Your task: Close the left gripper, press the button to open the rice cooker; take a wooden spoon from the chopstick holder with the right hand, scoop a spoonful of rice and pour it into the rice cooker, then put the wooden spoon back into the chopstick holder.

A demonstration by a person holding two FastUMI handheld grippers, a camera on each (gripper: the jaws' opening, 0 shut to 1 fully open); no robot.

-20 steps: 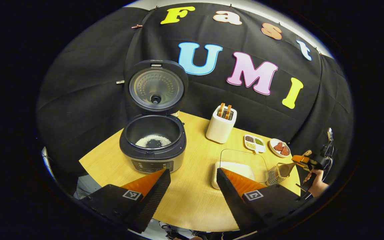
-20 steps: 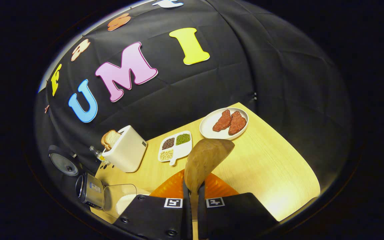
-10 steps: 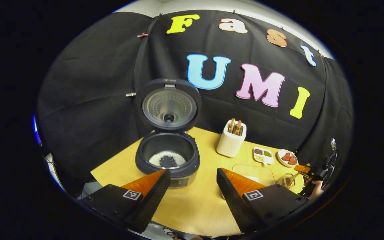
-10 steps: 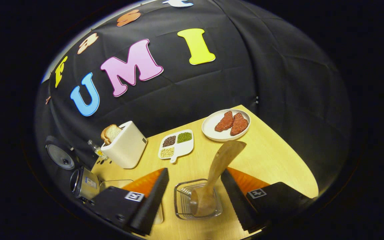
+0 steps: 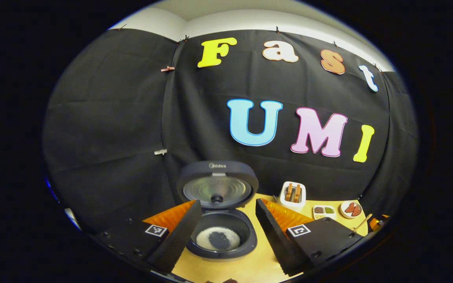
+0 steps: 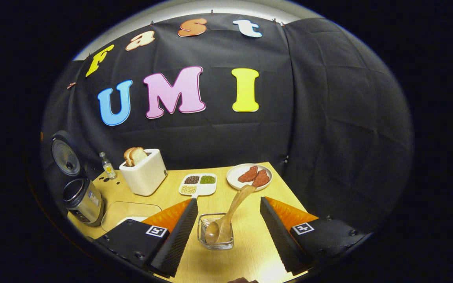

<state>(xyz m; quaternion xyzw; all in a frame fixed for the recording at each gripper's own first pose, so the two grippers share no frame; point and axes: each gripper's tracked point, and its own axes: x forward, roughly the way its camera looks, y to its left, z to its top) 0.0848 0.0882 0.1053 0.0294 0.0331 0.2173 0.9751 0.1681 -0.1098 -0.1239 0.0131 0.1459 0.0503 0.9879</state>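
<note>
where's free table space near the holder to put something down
Bare table lies in front of the holder and right of it, below the plate. Left is crowded: lidded tray, toaster, divided dish, cooker.

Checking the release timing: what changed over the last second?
The right gripper went from shut on the wooden spoon to open, leaving it leaning in the chopstick holder, then backed away. The left gripper, open throughout, also pulled back. The rice cooker stayed open with rice inside; toaster and plates unmoved.
</note>
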